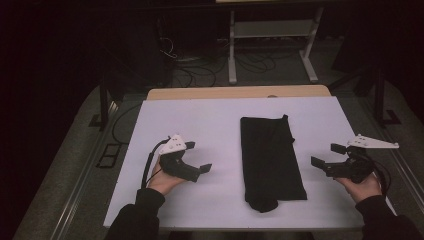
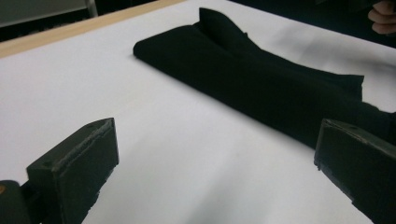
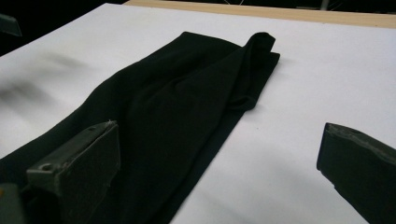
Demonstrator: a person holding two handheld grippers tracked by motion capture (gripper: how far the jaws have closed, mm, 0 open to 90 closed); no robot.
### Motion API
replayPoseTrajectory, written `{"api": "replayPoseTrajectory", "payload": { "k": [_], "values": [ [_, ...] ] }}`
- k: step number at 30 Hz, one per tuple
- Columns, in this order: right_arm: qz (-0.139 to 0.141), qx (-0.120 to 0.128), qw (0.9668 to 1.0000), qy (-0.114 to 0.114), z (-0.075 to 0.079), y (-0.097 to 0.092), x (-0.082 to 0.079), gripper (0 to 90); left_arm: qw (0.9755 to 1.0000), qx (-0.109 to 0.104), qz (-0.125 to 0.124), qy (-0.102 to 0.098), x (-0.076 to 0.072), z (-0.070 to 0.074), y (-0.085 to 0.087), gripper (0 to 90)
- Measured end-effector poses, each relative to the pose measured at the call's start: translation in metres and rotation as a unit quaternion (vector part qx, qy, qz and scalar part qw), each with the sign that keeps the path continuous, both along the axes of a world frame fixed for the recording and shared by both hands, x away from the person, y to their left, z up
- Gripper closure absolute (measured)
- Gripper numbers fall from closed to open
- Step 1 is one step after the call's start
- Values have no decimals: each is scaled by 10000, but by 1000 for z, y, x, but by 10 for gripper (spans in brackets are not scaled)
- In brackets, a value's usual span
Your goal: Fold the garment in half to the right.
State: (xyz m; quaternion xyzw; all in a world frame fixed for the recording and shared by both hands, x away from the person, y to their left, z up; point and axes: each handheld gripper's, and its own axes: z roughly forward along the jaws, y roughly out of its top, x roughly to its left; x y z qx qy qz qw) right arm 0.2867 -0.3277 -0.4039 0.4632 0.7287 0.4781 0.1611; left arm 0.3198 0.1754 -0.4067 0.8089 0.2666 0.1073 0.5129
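1. The cloth [image 1: 270, 160], black and folded into a long strip, lies on the white counter [image 1: 210, 120], its length running from near edge toward far edge.
2. The left tool [image 1: 197, 157] sits left of the cloth, apart from it, jaws wide and holding nothing.
3. The right tool [image 1: 325, 155] sits right of the cloth, also apart, jaws wide and holding nothing.
4. The cloth's folds are hard to read: black on black, with only a raised flap at the far right corner [image 3: 259, 46] standing out.
5. In the left gripper view the cloth [image 2: 261, 88] is partly covered by one jaw; a hand [image 2: 384, 17] is cut off at the top corner beyond the cloth.
6. In the right gripper view a jaw covers the cloth's near end.
7. Beyond the cloth a wood edge [image 1: 240, 92] borders the counter.
8. The room behind is dark; cables [image 1: 200, 70] on the floor and a white frame [image 1: 272, 40] are dimly visible.
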Motion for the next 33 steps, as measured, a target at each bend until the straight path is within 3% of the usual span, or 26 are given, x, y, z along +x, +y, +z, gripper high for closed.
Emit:
{"api": "replayPoseTrajectory", "payload": {
  "k": [14,25,33],
  "values": [
    [13,47,10000,-29,-2,-2,-6,0,9995,-102,290,-91,-13,-3,32,0],
    [41,41,10000,-62,-5,-3,-11,0,9974,-188,689,-96,-21,-10,62,0],
    [57,7,9999,-106,-8,-5,-16,0,9948,-7,1015,-125,-29,-18,81,0]
  ]
}}
